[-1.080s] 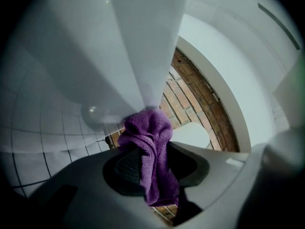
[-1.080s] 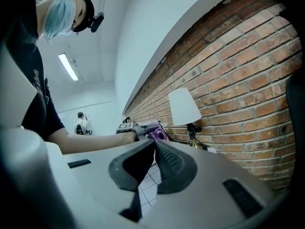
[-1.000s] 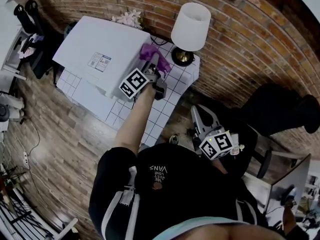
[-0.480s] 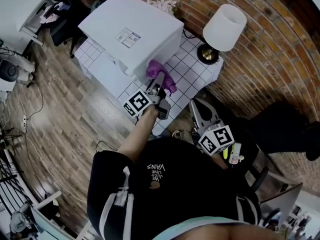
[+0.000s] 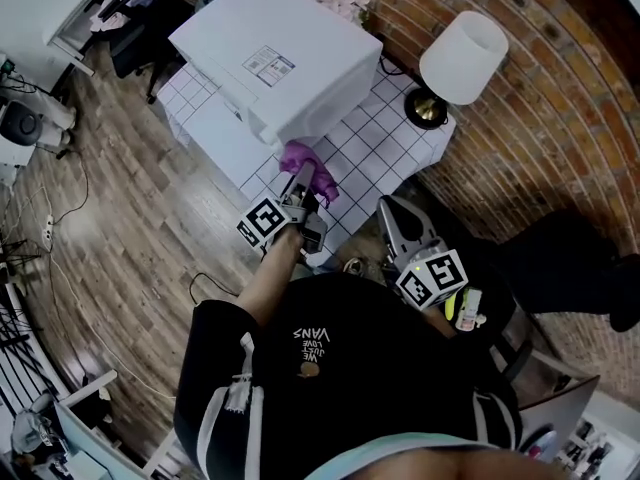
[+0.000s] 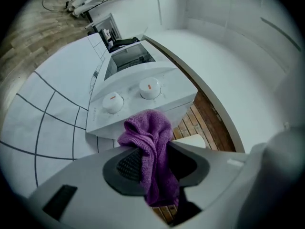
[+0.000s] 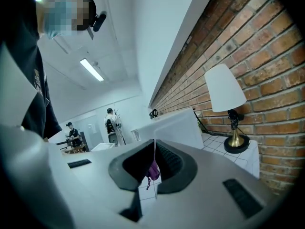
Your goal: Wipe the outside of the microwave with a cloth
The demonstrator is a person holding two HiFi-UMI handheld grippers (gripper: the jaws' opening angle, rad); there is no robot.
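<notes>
Beside the microwave [image 5: 270, 68], over the tiled tabletop [image 5: 370, 143]
Left tongs [image 5: 303, 183] clamp the purple cloth [image 5: 296, 156]; right tongs [image 5: 392, 215] hang closed, empty, well apart.

The microwave [image 5: 275, 63] is set on the table [image 5: 372, 148], the lamp [image 5: 455, 63] placed to its right — by the brick wall [image 5: 520, 158]; the cloth [image 5: 298, 156] is held just before the microwave.
</notes>
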